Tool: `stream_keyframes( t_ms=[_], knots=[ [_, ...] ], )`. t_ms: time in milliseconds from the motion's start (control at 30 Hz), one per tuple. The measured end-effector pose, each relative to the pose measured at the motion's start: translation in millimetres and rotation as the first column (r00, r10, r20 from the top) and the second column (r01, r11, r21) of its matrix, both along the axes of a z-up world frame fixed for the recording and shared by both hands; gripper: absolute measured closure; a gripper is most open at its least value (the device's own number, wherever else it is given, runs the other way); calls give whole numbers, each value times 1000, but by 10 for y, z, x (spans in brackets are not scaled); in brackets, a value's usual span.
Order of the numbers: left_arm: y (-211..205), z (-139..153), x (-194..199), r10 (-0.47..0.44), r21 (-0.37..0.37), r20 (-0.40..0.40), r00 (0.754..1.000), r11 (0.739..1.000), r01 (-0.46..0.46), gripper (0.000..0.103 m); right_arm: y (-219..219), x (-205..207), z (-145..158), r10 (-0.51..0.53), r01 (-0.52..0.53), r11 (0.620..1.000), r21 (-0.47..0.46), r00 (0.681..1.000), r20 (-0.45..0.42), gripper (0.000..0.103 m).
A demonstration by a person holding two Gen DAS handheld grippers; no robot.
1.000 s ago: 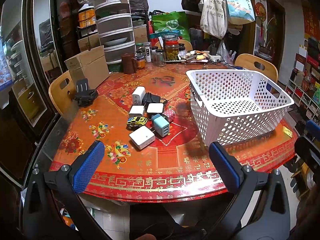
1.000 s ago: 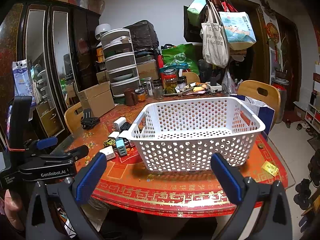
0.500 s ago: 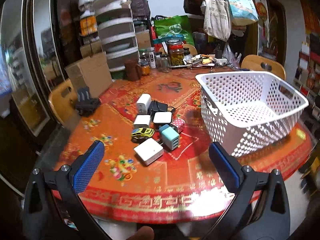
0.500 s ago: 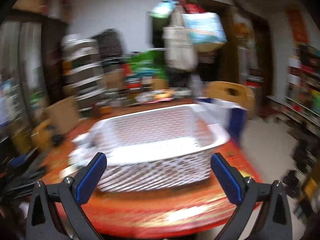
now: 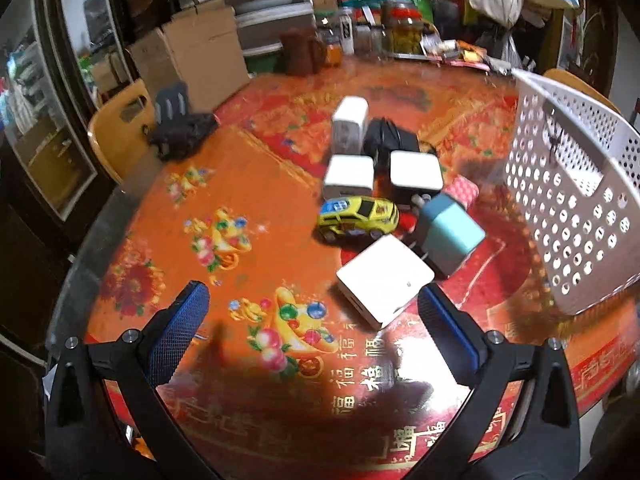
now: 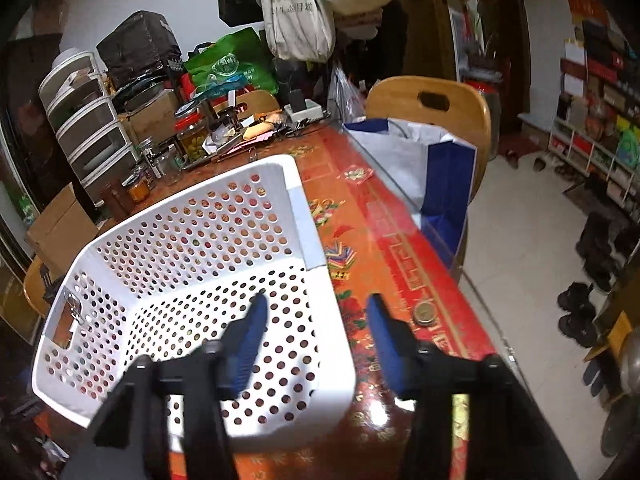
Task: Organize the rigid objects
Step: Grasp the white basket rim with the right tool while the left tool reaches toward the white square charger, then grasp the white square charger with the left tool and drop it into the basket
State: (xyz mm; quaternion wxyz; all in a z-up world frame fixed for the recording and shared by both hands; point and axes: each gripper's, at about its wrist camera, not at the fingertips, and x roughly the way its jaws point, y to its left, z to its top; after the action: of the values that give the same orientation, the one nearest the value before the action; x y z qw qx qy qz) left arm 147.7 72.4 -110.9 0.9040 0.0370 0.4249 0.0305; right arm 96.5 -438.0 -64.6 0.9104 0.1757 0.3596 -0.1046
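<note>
The red patterned table (image 5: 248, 184) is carrying everything, and the white perforated basket (image 6: 192, 248) is sitting empty on its right part, with the right gripper (image 6: 316, 320) hanging spread so that one finger is inside the near right corner and the other outside the wall. The left gripper (image 5: 312, 320) is hovering wide open over the table edge, its right finger just beside the white square charger (image 5: 384, 278). Beyond that are lying the teal plug adapter (image 5: 450, 234), touching the charger's far corner, and the yellow toy car (image 5: 358, 218). Closing on the charger could be nudging the crowded adapter or rolling the car off. The right fingers could be dragging the light basket if pinched carelessly.
</note>
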Motion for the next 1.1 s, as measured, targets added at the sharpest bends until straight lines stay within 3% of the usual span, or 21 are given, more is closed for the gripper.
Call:
stream_keyframes(
  t_ms=[167,333,533,600,733,933,1100],
  knots=[
    [-156,-207,197,-53,11,-48,997,998,54,0,30,96,-11,28,-28,1000,-9,999,-18,80],
    [-366,-385,313,-77,31,-85,993,996,80,0,74,166,-35,25,-25,999,-25,999,-32,83],
    [-285,-433,433,-42,-4,-83,996,999,42,1,79,173,-42,6,-7,999,-35,1000,-23,85],
    [-252,-438,456,-38,-27,-77,996,999,36,6,83,178,-45,6,-7,999,-35,1000,-21,85],
    [-263,-409,389,-66,-76,-65,996,995,61,40,67,188,-50,2,-3,999,-32,1000,-20,85],
    [-260,-397,247,-48,-65,-39,998,997,45,42,80,201,-56,2,-3,999,-33,1000,-23,85],
    [-184,-228,86,-16,-30,34,999,999,17,42,100,211,-52,0,-1,999,-48,1000,-30,85]
  ],
)
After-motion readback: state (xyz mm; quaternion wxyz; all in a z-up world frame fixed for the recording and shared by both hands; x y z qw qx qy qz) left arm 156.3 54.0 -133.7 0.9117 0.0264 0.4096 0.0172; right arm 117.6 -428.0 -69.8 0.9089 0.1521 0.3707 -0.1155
